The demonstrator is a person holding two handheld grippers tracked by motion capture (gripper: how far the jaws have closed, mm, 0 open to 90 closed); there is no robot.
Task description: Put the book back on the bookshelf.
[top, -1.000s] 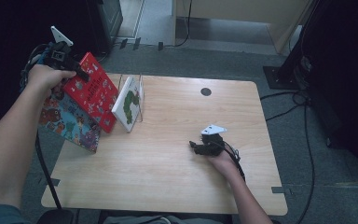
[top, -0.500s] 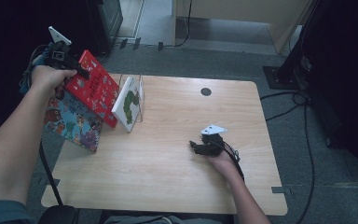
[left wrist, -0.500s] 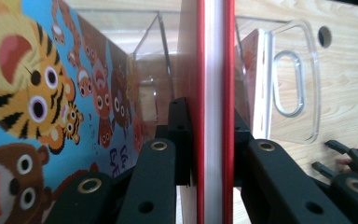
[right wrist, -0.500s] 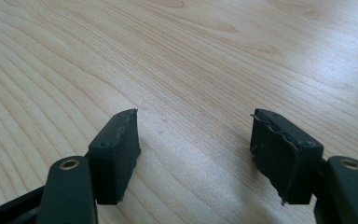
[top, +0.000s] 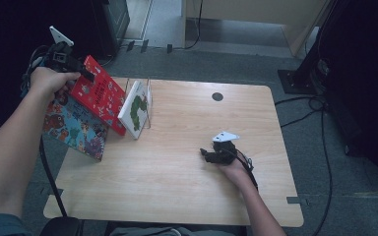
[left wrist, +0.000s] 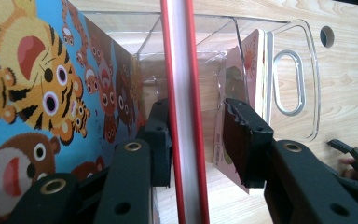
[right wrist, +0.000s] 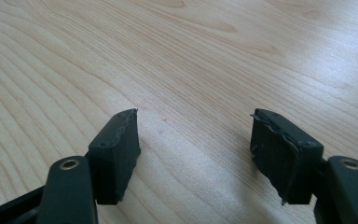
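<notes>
Two tongs are yours here: your left tongs point(left wrist: 193, 140) straddle the red book's point(top: 98, 93) edge, one jaw touching, the other with a gap, holding it tilted just left of the clear rack point(left wrist: 289, 84) at the bench's point(top: 187, 196) left edge. Your right tongs point(right wrist: 193, 154) rest spread on bare wood, well right of that rack.

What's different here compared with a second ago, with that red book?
Very little. The left gripper and the red book between its jaws shifted slightly toward the clear rack; the jaws sit loosely around the book's edge. The right gripper stayed open on the table, and the white book kept its place.
</notes>
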